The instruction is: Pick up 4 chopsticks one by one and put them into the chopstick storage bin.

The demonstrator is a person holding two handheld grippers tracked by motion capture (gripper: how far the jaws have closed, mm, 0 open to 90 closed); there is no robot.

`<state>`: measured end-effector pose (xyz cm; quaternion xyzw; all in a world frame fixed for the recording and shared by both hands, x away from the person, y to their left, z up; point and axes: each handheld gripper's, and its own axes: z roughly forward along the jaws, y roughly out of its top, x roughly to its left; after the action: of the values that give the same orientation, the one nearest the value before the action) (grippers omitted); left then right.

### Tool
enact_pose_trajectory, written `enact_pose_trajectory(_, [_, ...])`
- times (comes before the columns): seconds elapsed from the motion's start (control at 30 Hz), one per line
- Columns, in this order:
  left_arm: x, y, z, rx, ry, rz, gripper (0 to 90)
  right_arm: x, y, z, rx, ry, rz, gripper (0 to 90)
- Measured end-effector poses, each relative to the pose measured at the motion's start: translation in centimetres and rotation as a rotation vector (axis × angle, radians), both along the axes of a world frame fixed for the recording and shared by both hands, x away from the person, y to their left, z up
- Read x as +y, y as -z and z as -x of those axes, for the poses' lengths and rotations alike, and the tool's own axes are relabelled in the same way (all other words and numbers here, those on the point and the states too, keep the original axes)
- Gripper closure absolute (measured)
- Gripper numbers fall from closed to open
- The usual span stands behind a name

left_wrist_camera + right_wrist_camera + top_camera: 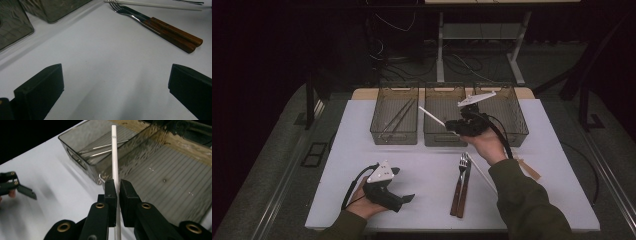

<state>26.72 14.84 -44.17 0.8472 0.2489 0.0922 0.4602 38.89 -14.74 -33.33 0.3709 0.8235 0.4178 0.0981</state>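
Note:
My right gripper (451,125) is shut on a white chopstick (432,116), held in the air over the front of the middle mesh bin (443,116). In the right gripper view the white chopstick (114,155) runs up between the pads (110,190) and points over the bins. A second white chopstick (481,172) lies on the white table beside a wood-handled fork and knife (461,184). My left gripper (404,199) rests open near the table's front left. In its own view its jaws stand wide apart over bare table, with the fork and knife (160,28) beyond.
Three mesh bins stand in a row at the back: the left bin (395,116) holds metal chopsticks, the right bin (504,114) sits behind my right hand. A small brown tag (528,169) lies right of the cutlery. The table's front edge (437,227) is near my forearms.

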Motion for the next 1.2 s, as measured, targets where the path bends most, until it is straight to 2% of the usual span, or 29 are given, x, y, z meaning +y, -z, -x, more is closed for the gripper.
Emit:
enact_pose_trajectory(0.37, [0.0,-0.1,0.1,-0.010,0.006,0.002,0.0,3.6,-0.9,-3.2,0.014,0.019,0.011,85.0])
enact_pose_trajectory(0.87, [0.1,-0.2,0.1,-0.009,0.004,0.025,0.0,9.4,0.4,-8.4,0.065,0.048,0.042,85.1])
enact_pose_trajectory(1.2, [0.1,-0.3,0.1,-0.010,0.012,0.034,0.0,13.0,0.7,-11.0,0.078,0.078,0.061,85.0])
